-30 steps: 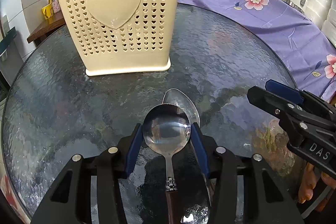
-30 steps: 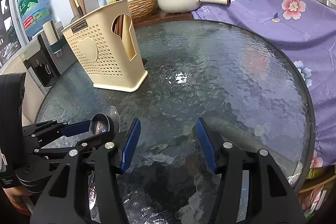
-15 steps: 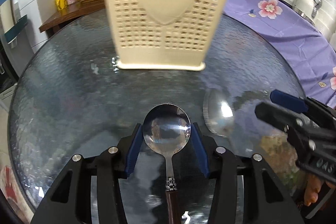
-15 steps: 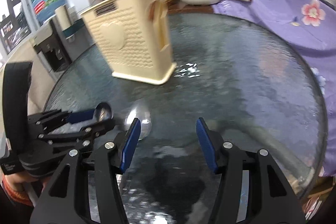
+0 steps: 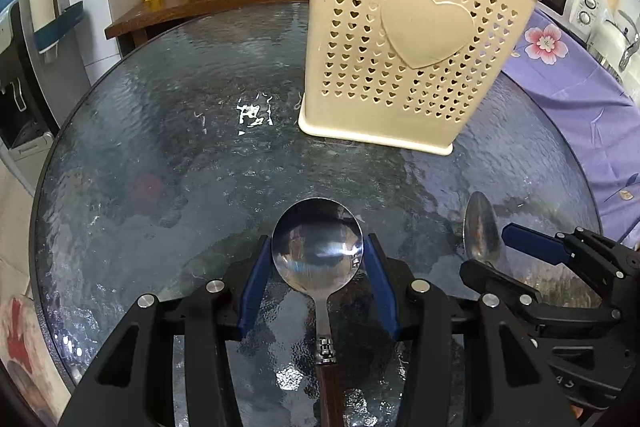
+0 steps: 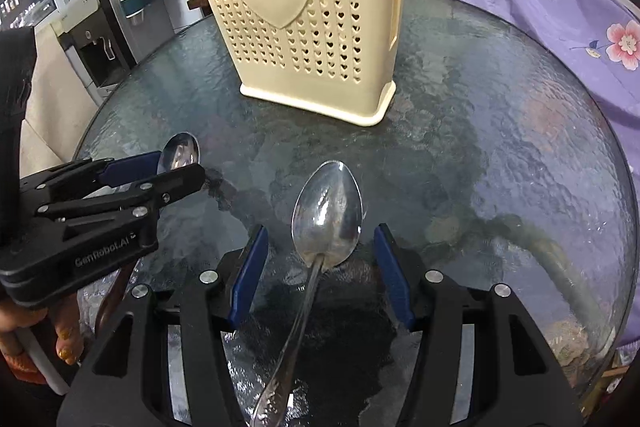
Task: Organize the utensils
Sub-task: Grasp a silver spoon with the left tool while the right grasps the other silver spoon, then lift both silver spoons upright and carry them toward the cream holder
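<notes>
The left gripper (image 5: 318, 281) clasps a round-bowled spoon (image 5: 317, 243) in front of the cream holder (image 5: 408, 39). Beside it, the right gripper (image 6: 316, 267) stands released astride an oval spoon (image 6: 326, 213) that seems to lie on the glass surface (image 6: 500, 131).

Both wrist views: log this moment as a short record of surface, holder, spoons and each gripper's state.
surface: round textured glass table
holder: cream perforated plastic utensil holder, upright on the table
left gripper: fingers shut on round-bowled steel spoon with brown handle
right gripper: open, straddling oval all-metal spoon lying on the glass
</notes>
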Motion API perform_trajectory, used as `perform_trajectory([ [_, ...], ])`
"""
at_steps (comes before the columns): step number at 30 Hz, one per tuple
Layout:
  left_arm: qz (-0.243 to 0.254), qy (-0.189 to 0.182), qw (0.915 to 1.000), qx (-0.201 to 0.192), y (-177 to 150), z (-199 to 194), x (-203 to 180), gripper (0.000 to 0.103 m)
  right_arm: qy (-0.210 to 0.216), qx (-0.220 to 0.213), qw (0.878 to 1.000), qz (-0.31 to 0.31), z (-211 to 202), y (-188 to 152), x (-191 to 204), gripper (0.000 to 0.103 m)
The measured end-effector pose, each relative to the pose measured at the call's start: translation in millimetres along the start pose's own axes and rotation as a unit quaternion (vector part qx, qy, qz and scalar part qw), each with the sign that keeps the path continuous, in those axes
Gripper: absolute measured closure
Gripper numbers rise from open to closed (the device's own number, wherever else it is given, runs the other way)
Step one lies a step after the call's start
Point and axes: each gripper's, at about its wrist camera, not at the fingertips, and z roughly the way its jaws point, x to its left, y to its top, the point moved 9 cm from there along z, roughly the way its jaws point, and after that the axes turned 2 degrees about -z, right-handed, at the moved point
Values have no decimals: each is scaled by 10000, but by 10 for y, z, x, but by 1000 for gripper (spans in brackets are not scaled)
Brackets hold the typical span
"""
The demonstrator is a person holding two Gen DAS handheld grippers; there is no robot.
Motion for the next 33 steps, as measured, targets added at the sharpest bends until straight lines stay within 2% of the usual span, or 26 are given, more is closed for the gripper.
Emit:
perform_trajectory([
  [3,39,113,9999,6,5,17,4,49,-90,15,10000,-18,33,20,13,48],
  [5,71,221,9997,5,6,22,23,48,-181,27,9998,-59,46,27,21,48],
  [9,166,388,9991,42,-4,36,15,48,-384,33,9992,-142,68,39,29,51],
  [13,234,482,9985,68,-16,42,0,48,-409,46,9991,-132,80,72,25,57],
  [15,288,523,9982,52,-19,44,-13,54,-421,10,9990,-153,78,80,24,62],
  [16,296,507,9983,43,-22,38,-30,56,-423,-6,9989,-179,75,82,22,65],
  [25,254,349,9991,57,-17,15,-47,57,-320,-57,9993,-170,61,109,-17,65],
  [33,207,214,9992,-249,83,-181,-51,57,-159,-408,9990,-5,-148,236,-138,65],
])
